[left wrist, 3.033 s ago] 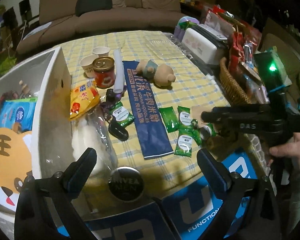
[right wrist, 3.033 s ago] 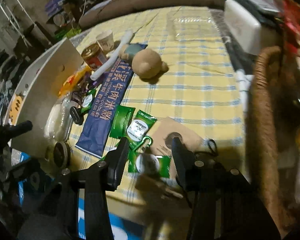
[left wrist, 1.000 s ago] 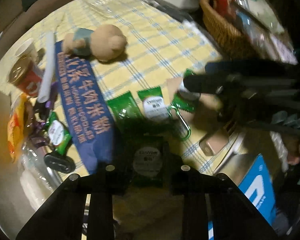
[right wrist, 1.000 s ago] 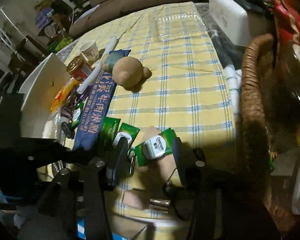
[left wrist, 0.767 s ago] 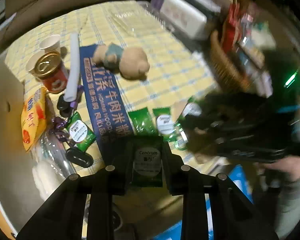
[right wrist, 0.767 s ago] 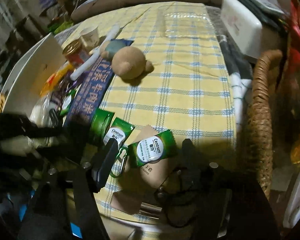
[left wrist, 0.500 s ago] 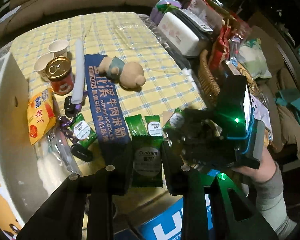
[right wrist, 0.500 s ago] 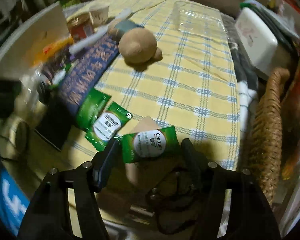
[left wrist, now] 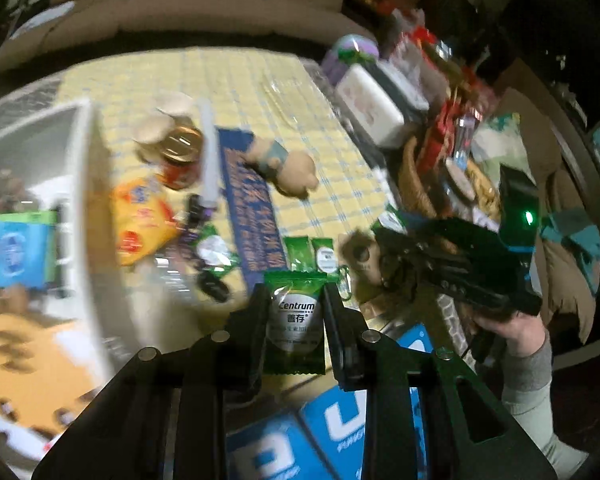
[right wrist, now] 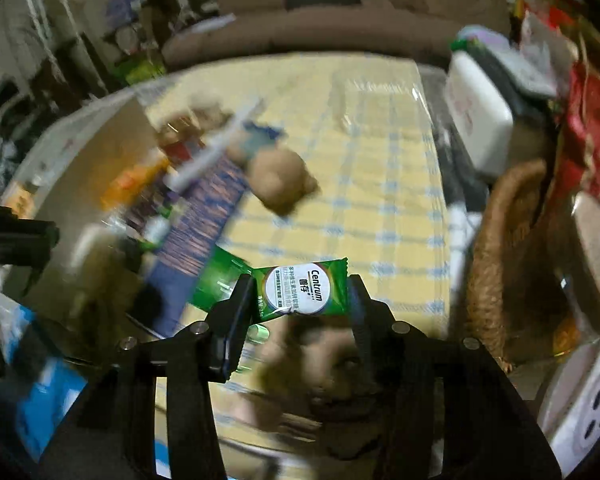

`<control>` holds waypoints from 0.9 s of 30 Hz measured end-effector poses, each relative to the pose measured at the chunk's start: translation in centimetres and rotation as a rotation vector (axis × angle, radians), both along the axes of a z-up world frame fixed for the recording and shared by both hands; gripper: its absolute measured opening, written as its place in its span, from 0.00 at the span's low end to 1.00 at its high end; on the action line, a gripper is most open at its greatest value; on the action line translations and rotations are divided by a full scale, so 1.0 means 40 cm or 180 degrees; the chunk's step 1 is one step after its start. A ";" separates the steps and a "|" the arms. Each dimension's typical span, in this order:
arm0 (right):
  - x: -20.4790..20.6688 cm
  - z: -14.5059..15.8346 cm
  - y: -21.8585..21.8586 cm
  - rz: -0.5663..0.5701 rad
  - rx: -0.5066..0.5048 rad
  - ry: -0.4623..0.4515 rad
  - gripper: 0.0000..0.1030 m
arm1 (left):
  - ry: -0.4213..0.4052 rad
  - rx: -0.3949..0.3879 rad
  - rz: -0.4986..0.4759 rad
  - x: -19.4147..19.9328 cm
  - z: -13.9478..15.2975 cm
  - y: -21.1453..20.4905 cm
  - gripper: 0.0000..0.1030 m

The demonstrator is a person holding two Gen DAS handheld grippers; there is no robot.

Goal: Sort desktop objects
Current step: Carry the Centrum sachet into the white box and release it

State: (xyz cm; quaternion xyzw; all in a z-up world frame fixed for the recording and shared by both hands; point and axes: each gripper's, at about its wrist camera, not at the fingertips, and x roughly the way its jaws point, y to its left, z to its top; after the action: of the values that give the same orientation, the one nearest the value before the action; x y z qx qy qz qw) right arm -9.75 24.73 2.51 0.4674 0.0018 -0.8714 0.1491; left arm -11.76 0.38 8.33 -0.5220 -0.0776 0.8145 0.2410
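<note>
We see the white open-top bin [left wrist: 85, 216] at the table's left edge w/ a blue pack [left wrist: 10, 250] inside. Left gripper [left wrist: 295, 322] clamps a green Centrum sachet [left wrist: 296, 320]; right gripper [right wrist: 302, 300] closing on another green sachet [right wrist: 304, 290]. Both now lifted off the yellow checked tablecloth [right wrist: 380, 200] vs. 3 s ago.

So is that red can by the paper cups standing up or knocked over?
Upright. The red can shows its round gold top facing up, with its red side below, beside the paper cups. The picture is blurred, though.
</note>
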 end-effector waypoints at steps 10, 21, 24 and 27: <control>0.112 0.203 -0.296 0.0876 -0.0421 0.0263 0.43 | 0.0188 -0.0147 0.0721 0.133 0.141 -0.428 0.26; 0.102 0.277 -0.898 0.1829 -0.0363 0.0140 0.43 | -0.0065 -0.0013 0.1662 0.179 0.032 -0.887 0.27; 0.096 0.229 -1.059 0.1961 -0.0196 0.0136 0.43 | -0.0182 -0.0012 0.1763 0.148 -0.019 -0.955 0.27; 0.081 0.163 -1.176 0.2032 -0.0008 0.0081 0.43 | -0.0254 -0.0029 0.1768 0.116 -0.059 -0.982 0.27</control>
State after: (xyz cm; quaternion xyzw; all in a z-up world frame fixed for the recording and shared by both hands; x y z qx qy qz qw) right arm -6.49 -22.30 9.04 0.4321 0.1491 -0.7864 0.4155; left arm -7.11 -38.91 5.96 -0.5135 -0.2234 0.8285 0.0030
